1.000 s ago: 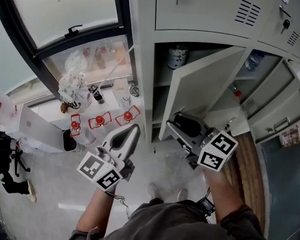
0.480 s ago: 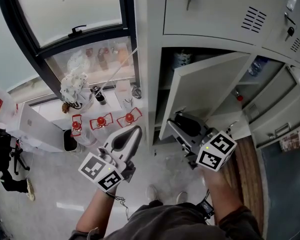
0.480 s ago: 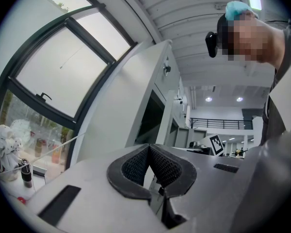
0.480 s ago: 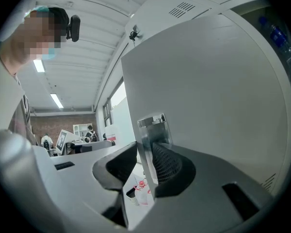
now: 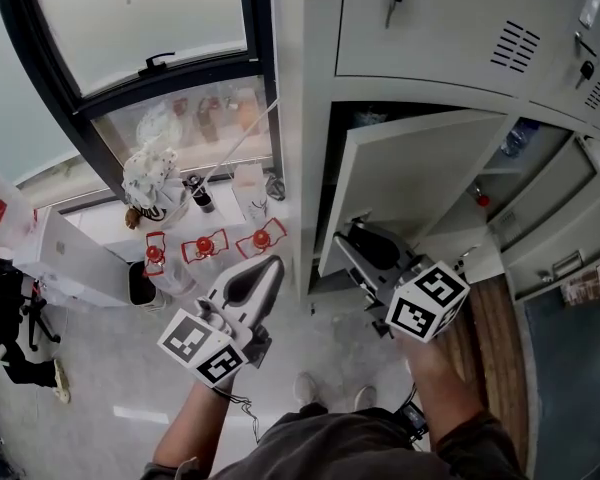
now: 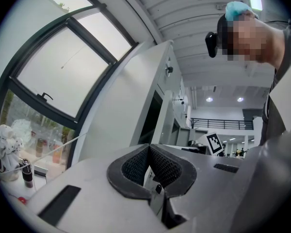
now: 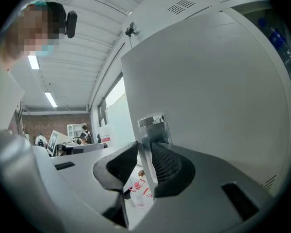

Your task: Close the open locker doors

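Observation:
The grey locker cabinet (image 5: pixel 290 118) has one compartment door (image 5: pixel 420 178) swung wide open. My right gripper (image 5: pixel 352 230) is at that door's free lower edge. In the right gripper view the door (image 7: pixel 218 81) runs between the jaws, with its metal latch plate (image 7: pixel 153 125) just above the pads. The jaws have just been closing, and both pads now look pressed on the door's edge (image 7: pixel 144 147). My left gripper (image 5: pixel 273 261) hangs left of the cabinet, shut on nothing, with its pads meeting at the tip (image 6: pixel 149 147). More doors (image 5: pixel 545 203) stand open to the right.
The upper locker door (image 5: pixel 450 18) is closed with a key in it. A dark-framed window (image 5: pixel 130 28) fills the left. Below it, red-capped bottles (image 5: pixel 205 246) and a white box (image 5: pixel 75 258) sit on a ledge. A brown wooden panel (image 5: pixel 490 318) is at lower right.
The right gripper's jaws have narrowed round the door's edge. Gripper and door edge have shifted slightly toward the cabinet. The left gripper has stayed put.

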Motion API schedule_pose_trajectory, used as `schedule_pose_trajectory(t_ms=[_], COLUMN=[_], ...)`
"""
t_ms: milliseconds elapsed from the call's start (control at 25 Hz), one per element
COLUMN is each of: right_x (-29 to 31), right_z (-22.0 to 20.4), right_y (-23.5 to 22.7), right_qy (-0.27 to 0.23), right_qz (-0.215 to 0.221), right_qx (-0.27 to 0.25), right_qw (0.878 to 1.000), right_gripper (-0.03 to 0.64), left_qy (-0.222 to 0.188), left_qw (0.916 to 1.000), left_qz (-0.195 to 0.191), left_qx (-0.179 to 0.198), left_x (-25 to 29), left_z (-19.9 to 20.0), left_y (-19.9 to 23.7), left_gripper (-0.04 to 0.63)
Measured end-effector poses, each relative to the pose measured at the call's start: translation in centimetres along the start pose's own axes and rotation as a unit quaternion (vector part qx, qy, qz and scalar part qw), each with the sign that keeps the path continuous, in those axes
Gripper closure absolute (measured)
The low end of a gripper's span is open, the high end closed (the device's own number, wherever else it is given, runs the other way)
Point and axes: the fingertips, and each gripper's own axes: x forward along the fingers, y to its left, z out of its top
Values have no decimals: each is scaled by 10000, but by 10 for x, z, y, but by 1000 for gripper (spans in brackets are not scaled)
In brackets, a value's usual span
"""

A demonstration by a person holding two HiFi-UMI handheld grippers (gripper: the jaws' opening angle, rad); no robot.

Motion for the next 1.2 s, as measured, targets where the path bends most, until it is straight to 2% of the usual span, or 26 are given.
schedule_pose_trajectory(t_ms=[560,1200], right_x=[16,31], right_z=[1,5], right_y=[-13,-27], right_qy=[2,-19], right_qz=[-379,-593], right_qx=[25,-32], right_qw=[9993,9982], right_gripper=[531,550], left_qy=[1,45], left_qw=[10000,10000], left_qz=[9,20], left_qx=[-48,-84], left_x=[2,8], left_z=[-1,0], left_y=[12,28], left_gripper=[588,588])
